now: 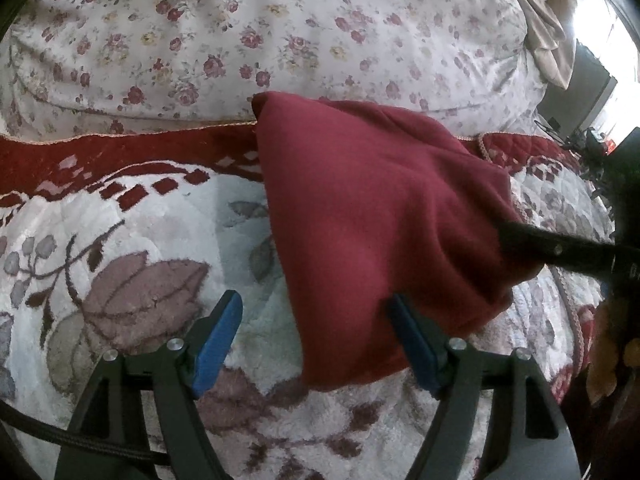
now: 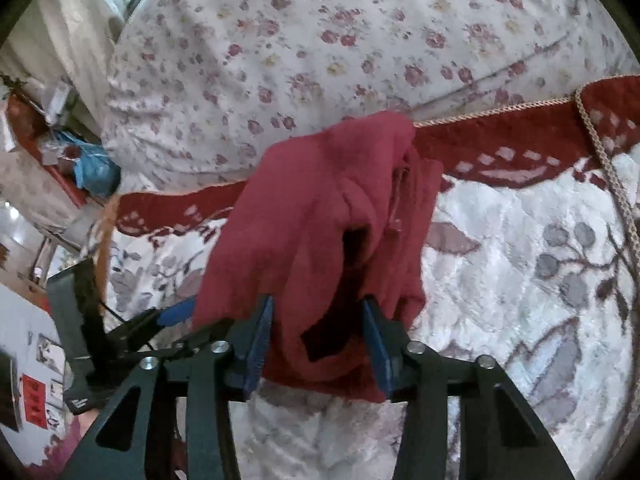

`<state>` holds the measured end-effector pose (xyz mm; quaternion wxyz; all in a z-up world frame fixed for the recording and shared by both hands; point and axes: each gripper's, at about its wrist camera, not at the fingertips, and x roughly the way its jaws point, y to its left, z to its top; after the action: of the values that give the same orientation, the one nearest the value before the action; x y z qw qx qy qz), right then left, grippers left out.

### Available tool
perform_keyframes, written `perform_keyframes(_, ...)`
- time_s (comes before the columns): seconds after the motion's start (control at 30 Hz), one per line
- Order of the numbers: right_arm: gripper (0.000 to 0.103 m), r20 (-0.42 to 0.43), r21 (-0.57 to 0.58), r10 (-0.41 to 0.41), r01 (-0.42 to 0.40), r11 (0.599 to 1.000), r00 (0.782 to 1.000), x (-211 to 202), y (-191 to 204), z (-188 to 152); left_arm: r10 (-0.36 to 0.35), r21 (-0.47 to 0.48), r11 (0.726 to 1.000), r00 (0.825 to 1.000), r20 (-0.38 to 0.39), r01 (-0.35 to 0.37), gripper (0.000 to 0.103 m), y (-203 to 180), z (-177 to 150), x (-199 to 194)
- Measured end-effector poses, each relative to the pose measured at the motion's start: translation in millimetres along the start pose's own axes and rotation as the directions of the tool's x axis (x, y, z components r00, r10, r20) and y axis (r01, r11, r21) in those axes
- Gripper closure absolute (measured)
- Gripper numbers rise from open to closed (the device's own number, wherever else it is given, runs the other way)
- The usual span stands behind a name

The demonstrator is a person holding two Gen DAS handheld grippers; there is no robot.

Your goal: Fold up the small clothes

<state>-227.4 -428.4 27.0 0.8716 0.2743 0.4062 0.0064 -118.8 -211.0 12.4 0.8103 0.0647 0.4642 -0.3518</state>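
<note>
A dark red garment (image 1: 380, 216) lies folded over on a floral plush blanket (image 1: 120, 248). My left gripper (image 1: 316, 312) is open, its right blue finger (image 1: 412, 344) against the garment's near edge and its left finger (image 1: 218, 340) over bare blanket. In the right wrist view the same garment (image 2: 312, 216) hangs bunched between the blue fingers (image 2: 256, 344) of my right gripper (image 2: 316, 320), which stands wide around a fold without pinching it. The right gripper's black finger (image 1: 560, 248) shows in the left wrist view pressed into the garment's right side. The left gripper (image 2: 176, 312) shows at the left in the right wrist view.
A rose-print quilt (image 1: 260, 32) lies beyond the blanket's red border (image 1: 120, 152). Beige cloth (image 1: 548, 12) hangs at the far right. A cluttered shelf with a blue bag (image 2: 92, 168) stands at the left of the right wrist view.
</note>
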Motion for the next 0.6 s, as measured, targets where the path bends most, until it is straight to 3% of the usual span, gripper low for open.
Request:
perform_keyframes(0.03,0.051,-0.003,-0.016,-0.012,0.012,1.000,1.000,2,2,-2,0.000,-0.001,1.000,1.000,-0.003,0.000,0.027,0,1,0)
perform_keyframes(0.1,0.085,-0.018,-0.050,-0.040,0.039,0.998,0.999,7,6,-4,-0.005,-0.005,1.000,1.000,-0.003,0.005,0.027,0,0,-3)
perform_keyframes(0.13,0.096,-0.026,-0.051,-0.023,0.022,0.998,0.999,5,7,-5,-0.007,-0.007,1.000,1.000,0.004,0.007,0.027,0,0,-6)
perform_keyframes(0.23,0.096,-0.017,-0.047,-0.012,0.011,0.999,1.000,-10,3,-17,-0.006,-0.009,1.000,0.999,0.036,0.007,0.027,1,1,-15)
perform_keyframes(0.33,0.096,-0.072,-0.017,-0.042,0.041,0.999,0.997,6,-14,-33,-0.005,-0.030,1.000,0.998,0.056,0.007,0.027,2,6,-13)
perform_keyframes(0.5,0.093,-0.037,-0.007,-0.024,0.023,1.000,0.999,-12,-7,-28,-0.001,-0.069,0.998,0.999,0.047,0.004,0.027,9,10,-6)
perform_keyframes(0.6,0.075,0.010,-0.002,-0.018,0.018,1.000,1.000,-32,-1,-18,0.015,-0.061,0.998,0.999,0.042,-0.013,0.027,8,11,-1)
